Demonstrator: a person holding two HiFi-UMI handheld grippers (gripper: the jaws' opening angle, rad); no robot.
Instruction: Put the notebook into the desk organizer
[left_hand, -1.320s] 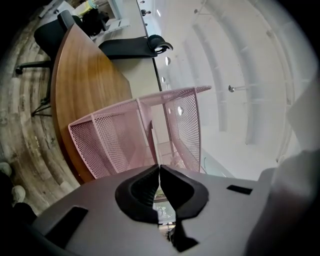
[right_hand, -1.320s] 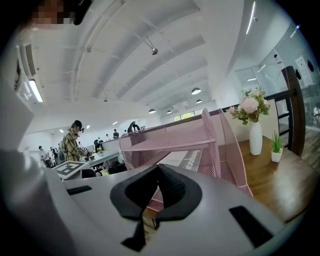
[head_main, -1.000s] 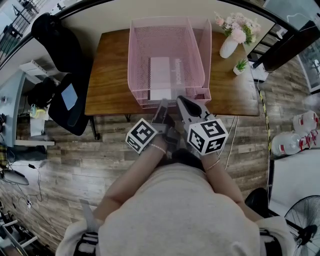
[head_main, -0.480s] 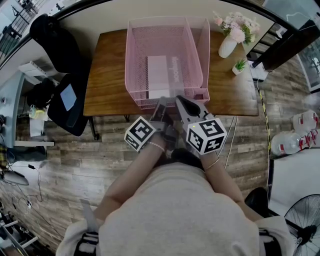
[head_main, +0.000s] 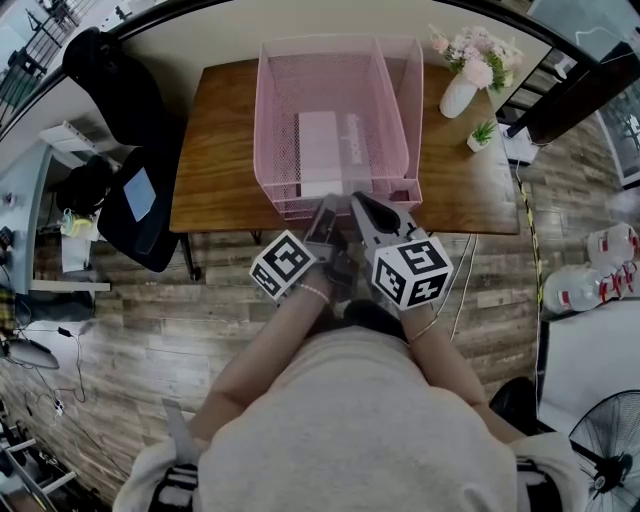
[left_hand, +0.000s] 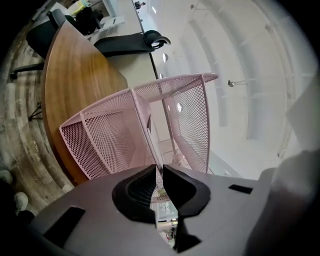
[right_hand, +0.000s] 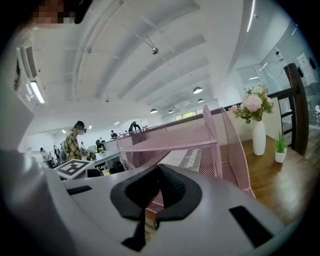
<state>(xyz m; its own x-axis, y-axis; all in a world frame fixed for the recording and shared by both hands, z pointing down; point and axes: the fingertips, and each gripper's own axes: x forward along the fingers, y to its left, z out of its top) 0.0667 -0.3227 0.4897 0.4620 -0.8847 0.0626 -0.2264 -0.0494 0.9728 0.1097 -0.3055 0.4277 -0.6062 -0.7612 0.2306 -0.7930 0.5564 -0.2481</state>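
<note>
Lying flat in pink mesh organizer (head_main: 263, 120), notebook (head_main: 320, 152) faces closed left tongs (left_hand: 159, 171), right tongs (right_hand: 156, 169).

The scene is taken in by the head view from above the person, steeply downward, with the wooden table (head_main: 215, 150) and the pink desk organizer (head_main: 275, 120) ahead. The left gripper view is set close against the organizer's front — apparently rolled sideways. The right gripper view is held low and level, facing it; the organizer is shared by all three.
</note>
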